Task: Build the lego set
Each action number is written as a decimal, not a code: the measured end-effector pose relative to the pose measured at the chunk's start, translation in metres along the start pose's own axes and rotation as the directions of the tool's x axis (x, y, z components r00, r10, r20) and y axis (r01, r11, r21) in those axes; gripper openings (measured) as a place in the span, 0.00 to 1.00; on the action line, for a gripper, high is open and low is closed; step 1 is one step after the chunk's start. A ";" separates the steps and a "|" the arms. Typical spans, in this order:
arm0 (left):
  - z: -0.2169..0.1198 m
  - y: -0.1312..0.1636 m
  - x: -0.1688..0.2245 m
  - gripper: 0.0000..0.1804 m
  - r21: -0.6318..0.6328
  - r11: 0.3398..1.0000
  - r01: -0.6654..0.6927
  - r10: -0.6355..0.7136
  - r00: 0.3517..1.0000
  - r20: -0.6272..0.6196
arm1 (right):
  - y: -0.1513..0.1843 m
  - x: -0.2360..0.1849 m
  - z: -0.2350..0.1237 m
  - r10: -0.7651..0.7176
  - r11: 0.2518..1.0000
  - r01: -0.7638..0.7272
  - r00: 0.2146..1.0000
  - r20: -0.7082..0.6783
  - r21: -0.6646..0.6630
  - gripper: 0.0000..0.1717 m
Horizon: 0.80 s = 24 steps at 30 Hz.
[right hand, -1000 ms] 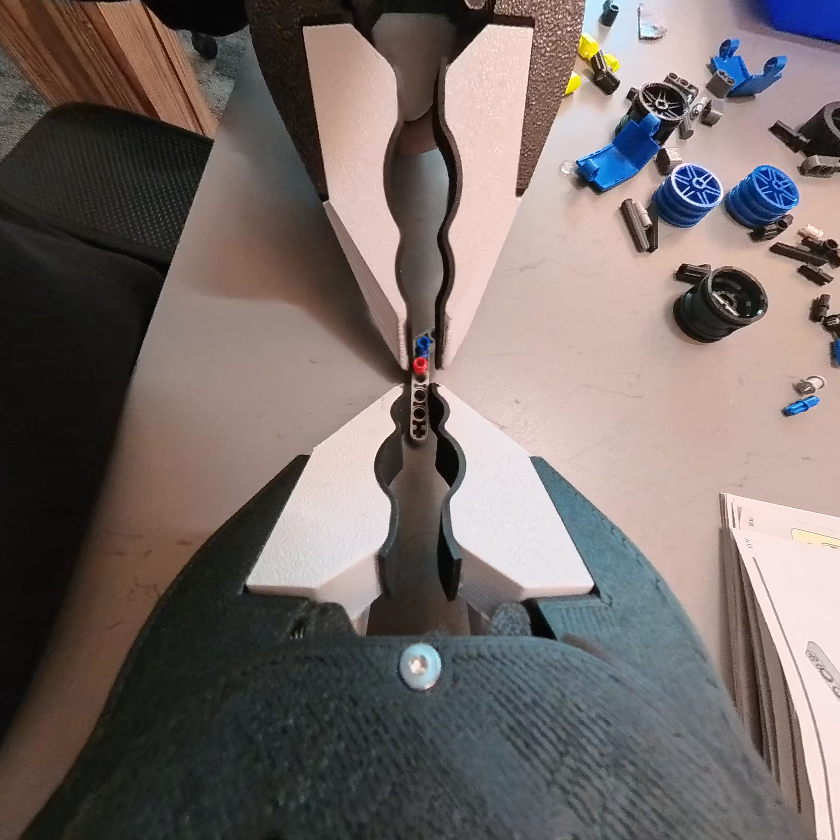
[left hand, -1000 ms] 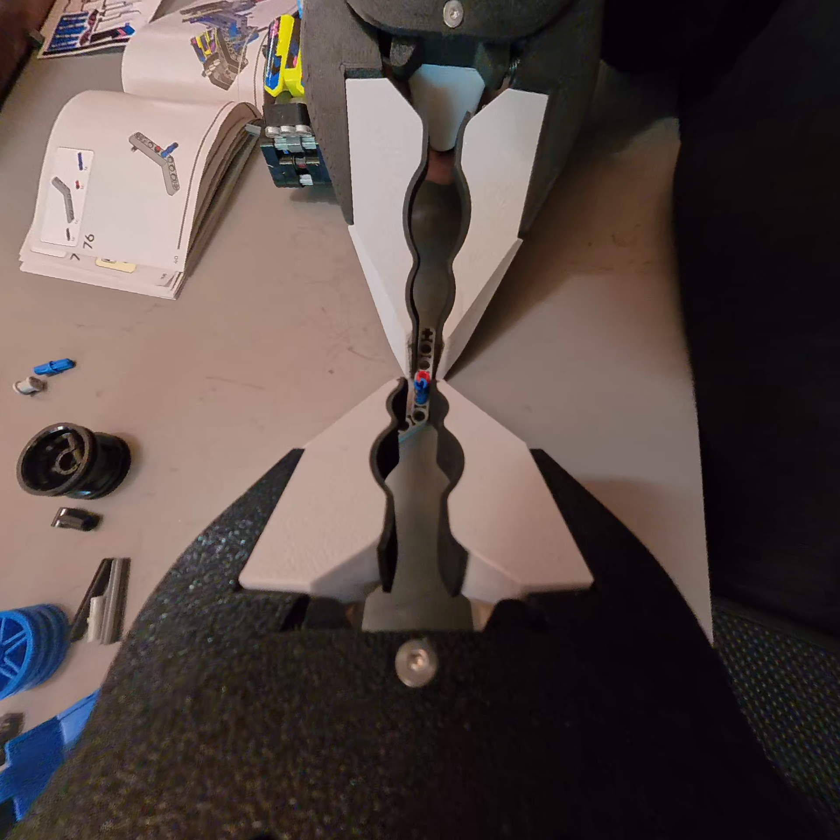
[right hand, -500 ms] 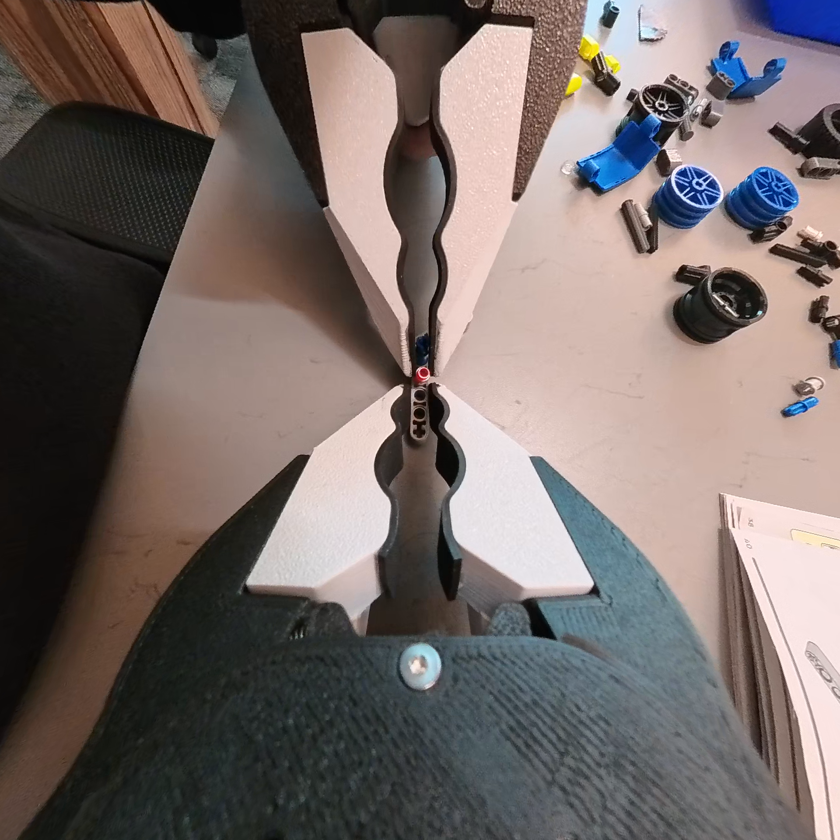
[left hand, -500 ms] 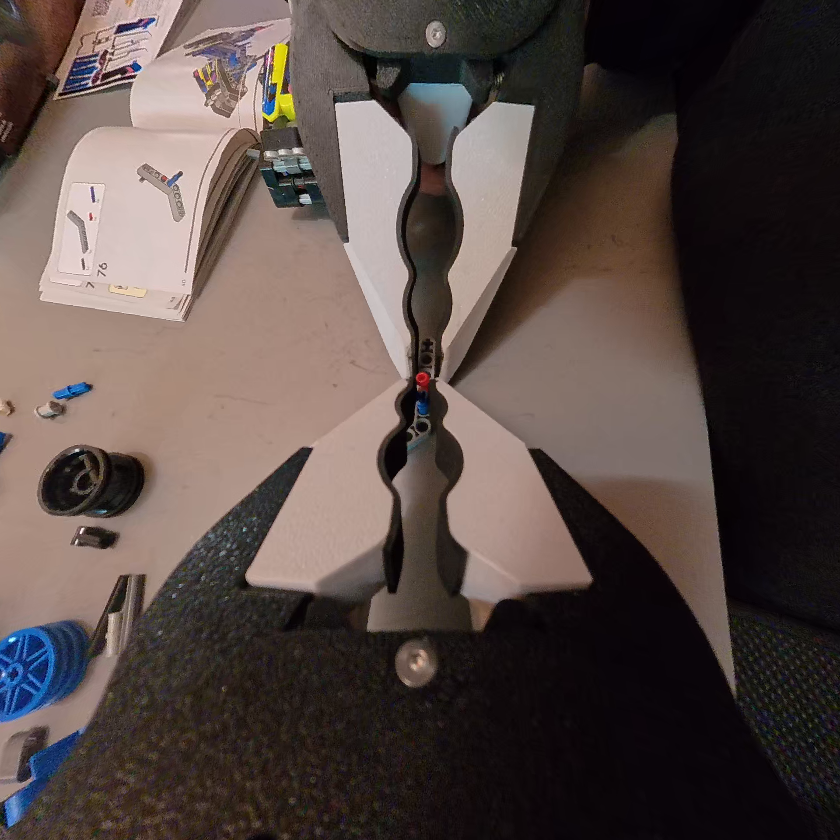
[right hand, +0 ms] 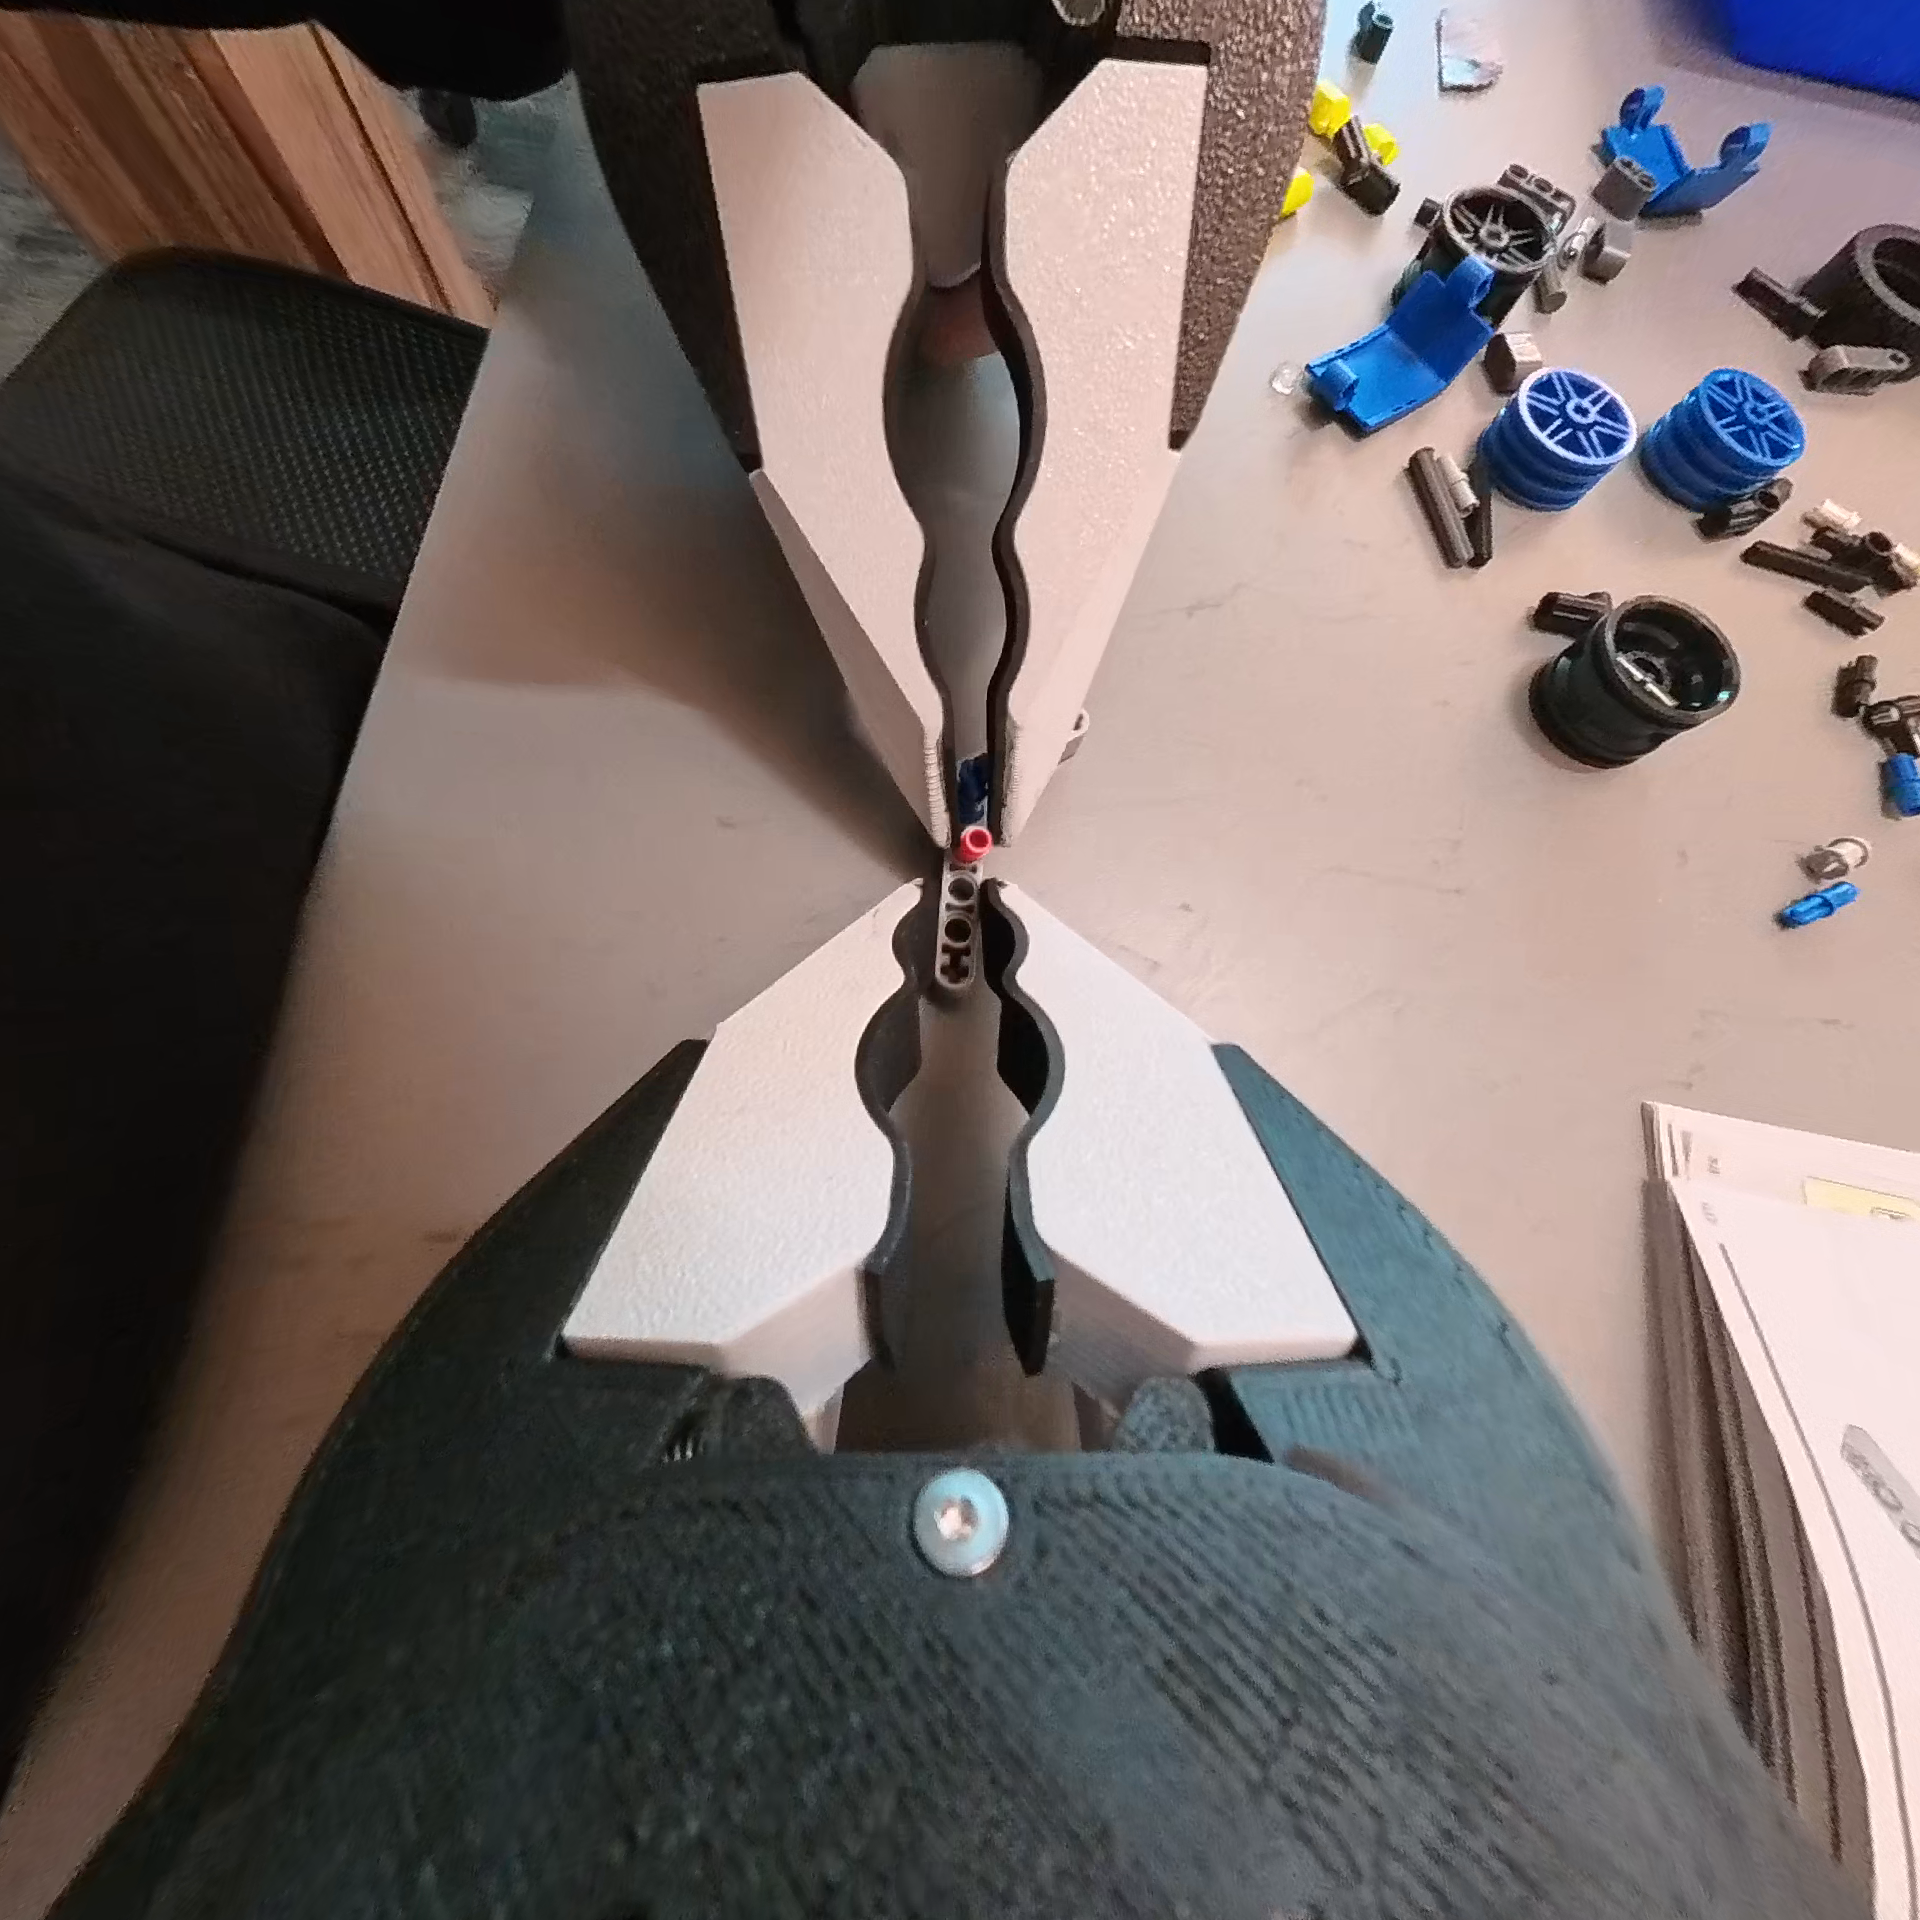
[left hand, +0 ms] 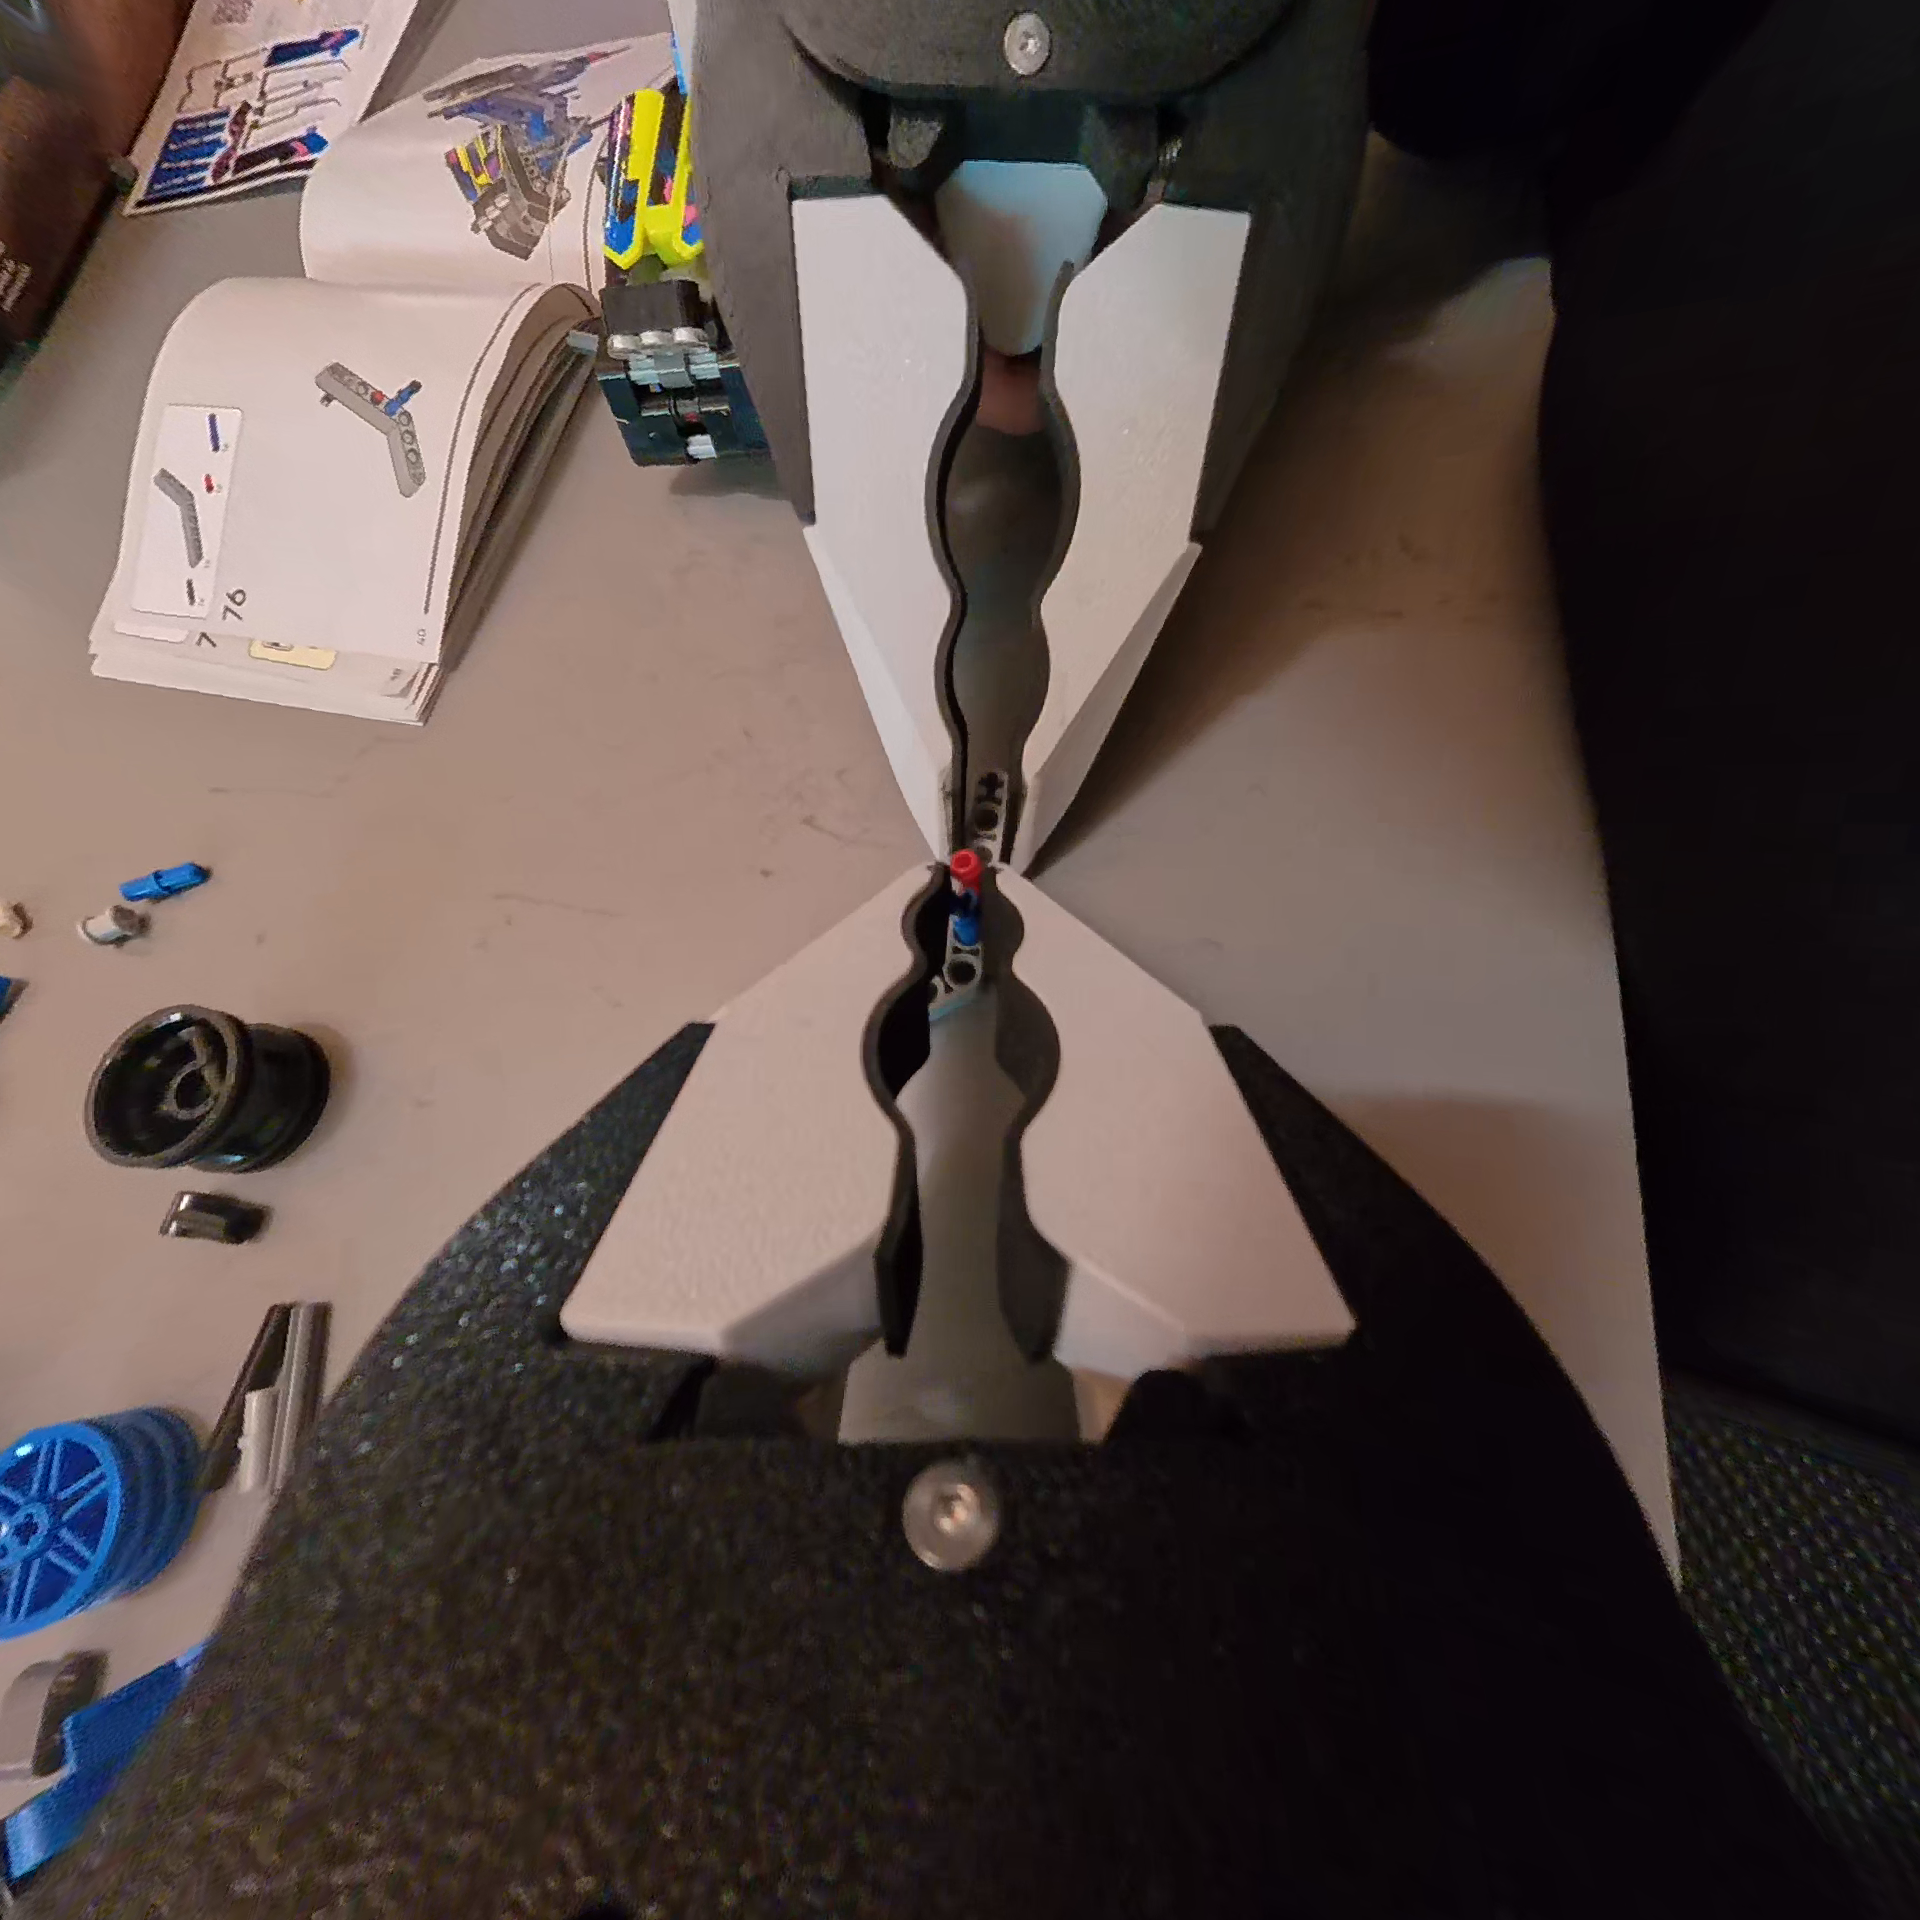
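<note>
Tip to tip above the counter (left hand: 623,810) — left claw (left hand: 964,940) and right claw (right hand: 961,925) each narrow, clamping one grey bent beam (right hand: 957,930) carrying red pin (right hand: 974,842) and blue pin (left hand: 966,920).

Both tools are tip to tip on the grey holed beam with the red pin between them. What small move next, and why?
Probably ease the two tools straight together. The red pin sits proud at the grey beam's bend, between the left tool and right tool, so seems not fully seated.

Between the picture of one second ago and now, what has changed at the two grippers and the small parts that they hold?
The left gripper came slightly closer to the right gripper; the gray beam with red pin looks pushed deeper between the left's fingertips. Both grasps and the table parts stayed.
</note>
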<state>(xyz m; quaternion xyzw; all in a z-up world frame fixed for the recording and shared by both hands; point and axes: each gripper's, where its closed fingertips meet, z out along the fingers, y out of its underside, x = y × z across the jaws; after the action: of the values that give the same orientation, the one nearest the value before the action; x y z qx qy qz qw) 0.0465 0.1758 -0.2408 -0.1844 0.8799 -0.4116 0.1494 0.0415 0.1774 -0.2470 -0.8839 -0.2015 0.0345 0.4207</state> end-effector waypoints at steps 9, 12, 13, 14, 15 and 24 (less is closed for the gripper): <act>0.000 0.000 0.000 0.01 0.000 1.000 0.004 -0.004 1.000 -0.006 | -0.014 0.003 -0.007 0.048 0.996 -0.047 0.999 -0.009 0.080 0.00; 0.000 0.000 0.000 0.01 -0.001 1.000 0.004 -0.004 1.000 -0.008 | -0.013 0.003 -0.005 0.044 0.996 -0.043 0.999 -0.007 0.084 0.00; 0.000 0.000 0.000 0.01 -0.001 1.000 0.001 -0.001 1.000 -0.005 | -0.013 0.004 -0.005 0.036 0.996 -0.035 0.999 -0.009 0.085 0.00; 0.000 0.001 0.000 0.01 -0.003 1.000 -0.001 0.001 1.000 -0.003 | -0.014 0.003 -0.005 0.029 0.996 -0.029 1.000 -0.009 0.084 0.00; 0.000 0.001 0.000 0.01 -0.005 1.000 -0.002 0.002 1.000 -0.004 | -0.014 0.003 -0.004 0.020 0.996 -0.019 1.000 -0.009 0.087 0.00; 0.001 0.003 0.001 0.01 -0.020 0.999 -0.026 0.027 1.000 0.005 | -0.007 0.001 0.000 -0.076 0.996 0.077 0.997 -0.022 0.043 0.00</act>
<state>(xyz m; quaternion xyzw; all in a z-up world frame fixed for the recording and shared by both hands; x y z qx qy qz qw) 0.0448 0.1768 -0.2439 -0.1753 0.8861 -0.4001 0.1552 0.0399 0.1813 -0.2413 -0.8663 -0.2300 0.0137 0.4432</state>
